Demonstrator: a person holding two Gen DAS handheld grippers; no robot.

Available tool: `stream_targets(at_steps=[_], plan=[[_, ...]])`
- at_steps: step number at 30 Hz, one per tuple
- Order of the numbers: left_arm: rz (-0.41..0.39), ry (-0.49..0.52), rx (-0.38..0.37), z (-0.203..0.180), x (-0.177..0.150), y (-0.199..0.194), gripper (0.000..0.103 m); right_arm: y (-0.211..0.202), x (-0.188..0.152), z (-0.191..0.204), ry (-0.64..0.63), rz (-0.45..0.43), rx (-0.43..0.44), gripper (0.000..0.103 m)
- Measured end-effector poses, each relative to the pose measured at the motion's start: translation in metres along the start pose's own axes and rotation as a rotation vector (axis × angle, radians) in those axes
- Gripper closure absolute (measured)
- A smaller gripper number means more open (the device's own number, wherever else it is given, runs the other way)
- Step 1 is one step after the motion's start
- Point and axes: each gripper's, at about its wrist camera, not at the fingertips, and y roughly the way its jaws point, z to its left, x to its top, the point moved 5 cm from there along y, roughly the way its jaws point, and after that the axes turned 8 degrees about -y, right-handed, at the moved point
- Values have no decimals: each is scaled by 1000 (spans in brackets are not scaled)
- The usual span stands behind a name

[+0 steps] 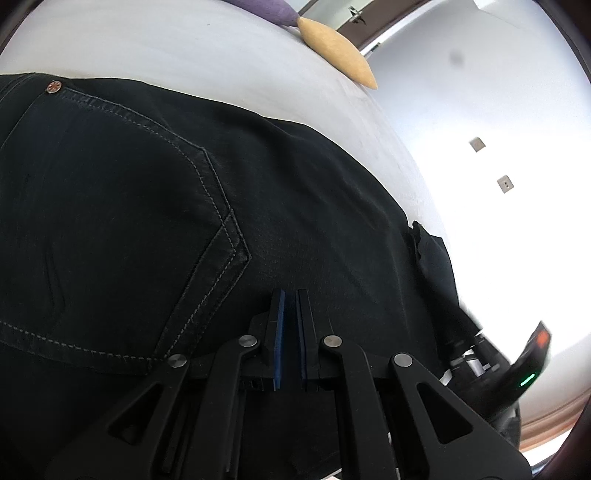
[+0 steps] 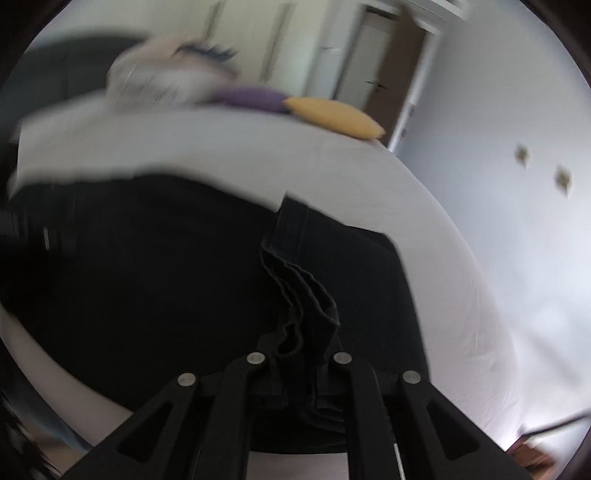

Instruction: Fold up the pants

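The bed (image 1: 229, 55) fills most of what I see, its pale sheet running up to two cushions at the far edge, a yellow cushion (image 1: 338, 51) and a purple cushion (image 1: 264, 9) touching it. Behind them stands a brown door (image 2: 400, 74), and the white wall (image 1: 480, 110) to the right carries two small square plates (image 1: 477, 144).

The pants (image 1: 184, 206) lie spread across the sheet, black denim, covering the near half of the bed. In my left view a back pocket (image 1: 110, 221) with pale stitching faces up, a copper rivet (image 1: 53, 87) at its top corner.

My left tongs (image 1: 291, 295) hover just over the cloth beside that pocket, their blue pads (image 1: 281, 332) drawn together with only a sliver between them and nothing caught there.

My right tongs (image 2: 306, 332) are clamped on the hem (image 2: 295, 266) of a pant leg, several layers of it bunched and standing up from between the fingers, over the rest of the pants on the bed. The left side of this view is smeared with blur, so I cannot make out what lies there. In the left view my right tongs appear only as a blurred shape at the lower right, a small green light (image 1: 527, 380) glowing on them.
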Motion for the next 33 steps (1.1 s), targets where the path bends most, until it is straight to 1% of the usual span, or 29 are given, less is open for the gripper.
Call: stream_targets(at_steps=[2,4,6,8,10,11,13,14,15,17,18,20,22,25,26,27,28,29,30,31,33], plan=[[8,-28,-19,0,2,-2,98,2,-4,5,-19,2,-27,94],[24,-57,-49,-2,3,-1,98,-4,0,4,-18,-11,-46,94],[50,-86,-92,-7,3,1,98,-16,10,8,-56,-45,-75,94],[77,-94,-146,-18,3,1,98,-27,20,18,-90,-77,-79,94],[96,-104,-222,-31,4,-2,98,-40,31,37,-149,-112,-79,94],[98,-111,-248,-34,5,-5,97,-44,35,48,-181,-125,-70,94],[99,-126,-291,-38,10,-12,92,-52,41,69,-229,-146,-49,94],[99,-136,-304,-38,13,-15,80,-56,44,79,-244,-155,-31,94],[96,-147,-307,-36,16,-18,57,-58,46,85,-255,-161,-17,94],[67,-165,-298,-28,22,-26,24,-64,52,99,-281,-174,3,94],[49,-176,-298,-23,25,-31,23,-67,55,106,-290,-182,14,94],[69,-196,-300,-15,28,-34,23,-68,61,114,-304,-191,23,94],[88,-227,-281,-3,30,-35,23,-69,65,117,-317,-198,33,94],[98,-246,-263,9,35,-38,24,-72,69,126,-339,-208,41,94],[102,-245,-266,11,37,-39,26,-72,70,130,-348,-211,49,94],[108,-240,-269,12,31,-41,37,-72,73,134,-357,-213,53,94],[121,-236,-263,14,33,-41,45,-72,74,138,-367,-215,57,94],[131,-237,-258,18,33,-40,63,-72,74,142,-375,-213,67,94],[141,-237,-251,22,35,-41,71,-68,71,134,-377,-213,74,94],[145,-230,-239,24,37,-42,71,-68,71,137,-383,-214,77,94],[144,-215,-232,28,39,-47,77,-67,73,141,-386,-209,89,94]])
